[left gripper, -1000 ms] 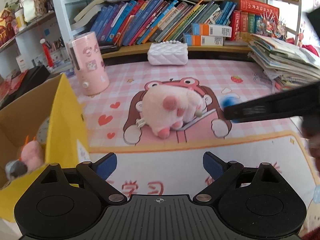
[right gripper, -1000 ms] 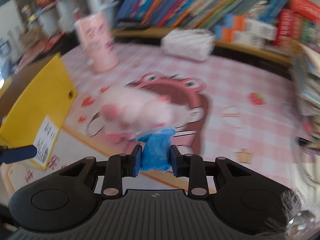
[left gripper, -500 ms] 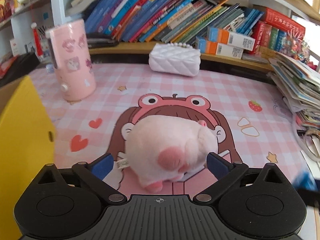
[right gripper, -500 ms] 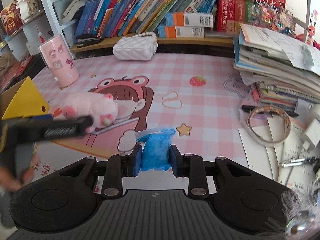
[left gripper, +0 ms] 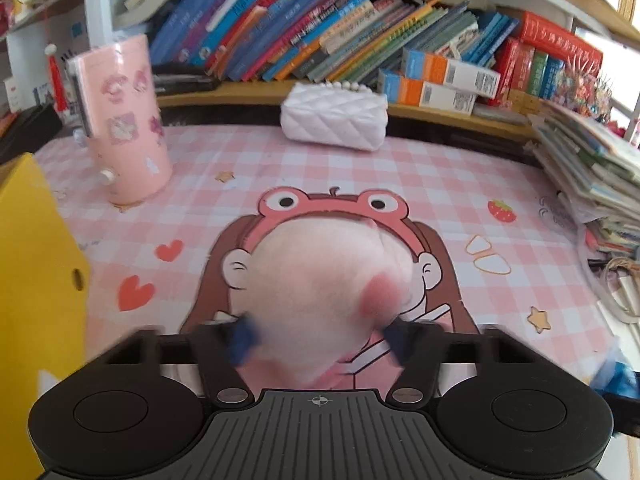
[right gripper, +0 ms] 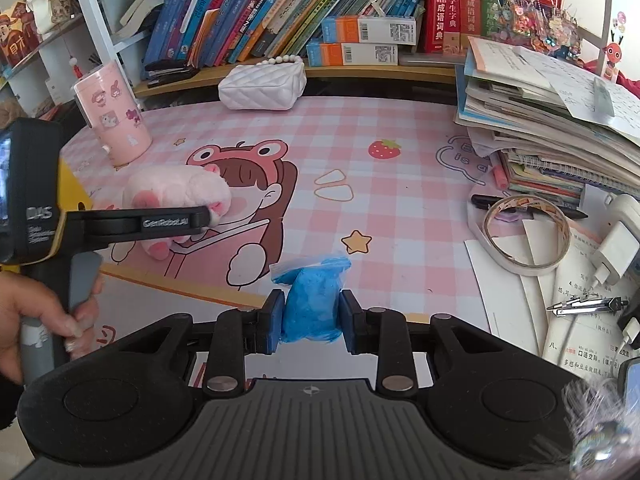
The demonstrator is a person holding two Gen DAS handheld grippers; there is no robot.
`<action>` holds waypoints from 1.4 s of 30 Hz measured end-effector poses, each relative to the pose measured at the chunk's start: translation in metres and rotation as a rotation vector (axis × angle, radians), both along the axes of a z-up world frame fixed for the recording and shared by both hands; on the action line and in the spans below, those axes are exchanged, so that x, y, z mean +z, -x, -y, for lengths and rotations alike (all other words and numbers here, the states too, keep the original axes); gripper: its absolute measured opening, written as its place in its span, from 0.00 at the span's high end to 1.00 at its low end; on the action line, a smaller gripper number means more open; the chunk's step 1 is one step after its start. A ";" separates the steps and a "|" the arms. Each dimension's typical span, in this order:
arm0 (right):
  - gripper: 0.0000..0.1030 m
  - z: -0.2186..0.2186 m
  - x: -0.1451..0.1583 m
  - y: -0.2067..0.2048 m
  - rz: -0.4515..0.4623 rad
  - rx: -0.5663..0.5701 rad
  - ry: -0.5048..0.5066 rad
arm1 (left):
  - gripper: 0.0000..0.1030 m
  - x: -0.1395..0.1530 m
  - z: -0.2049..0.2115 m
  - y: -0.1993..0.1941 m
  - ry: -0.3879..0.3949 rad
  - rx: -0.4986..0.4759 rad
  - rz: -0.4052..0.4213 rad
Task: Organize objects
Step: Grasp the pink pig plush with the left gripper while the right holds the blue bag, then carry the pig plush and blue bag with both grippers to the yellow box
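The left tool (left gripper: 320, 340) is seen closing around a pink plush (left gripper: 320, 292), which lies on the tabletop (left gripper: 440, 184) over the cartoon girl printed on the pink checked mat; its blue pads (left gripper: 244, 340) are blurred at the plush's two sides, and contact appears to be made on both. In the right wrist view, the same tool (right gripper: 200, 220) is shown reaching in from the left, held by a hand (right gripper: 36, 316), with its fingers alongside the plush (right gripper: 176, 196). The right tool (right gripper: 308, 320) is pinched on a crumpled blue bag (right gripper: 310, 304), held just above the mat's near edge. A yellow box (left gripper: 36, 272) stands at the left edge of the tabletop, just beside the left tool. Farther back, a pink tumbler (left gripper: 124, 120) stands upright at the left, and a white quilted purse (left gripper: 334, 120) lies against the shelf of books (left gripper: 320, 32). At the right, a stack of notebooks (right gripper: 552, 128) is piled, with a tape roll (right gripper: 524, 236), a charger (right gripper: 616, 244) and a pen (right gripper: 588, 304) lying near it on papers.
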State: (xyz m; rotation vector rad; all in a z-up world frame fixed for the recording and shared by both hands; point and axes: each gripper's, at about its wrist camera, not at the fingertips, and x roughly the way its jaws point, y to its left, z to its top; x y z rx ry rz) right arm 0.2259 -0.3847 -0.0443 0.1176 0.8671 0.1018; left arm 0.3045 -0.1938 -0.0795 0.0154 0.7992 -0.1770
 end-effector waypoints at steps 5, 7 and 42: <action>0.73 -0.011 0.001 0.002 0.006 0.030 0.011 | 0.46 0.020 -0.012 0.029 0.008 -0.021 0.047; 0.73 -0.018 0.001 0.005 0.008 0.046 0.016 | 0.47 0.027 -0.017 0.042 0.026 -0.018 0.051; 0.73 -0.175 0.026 0.099 0.059 0.230 0.072 | 0.47 0.074 -0.156 0.211 0.147 0.053 0.108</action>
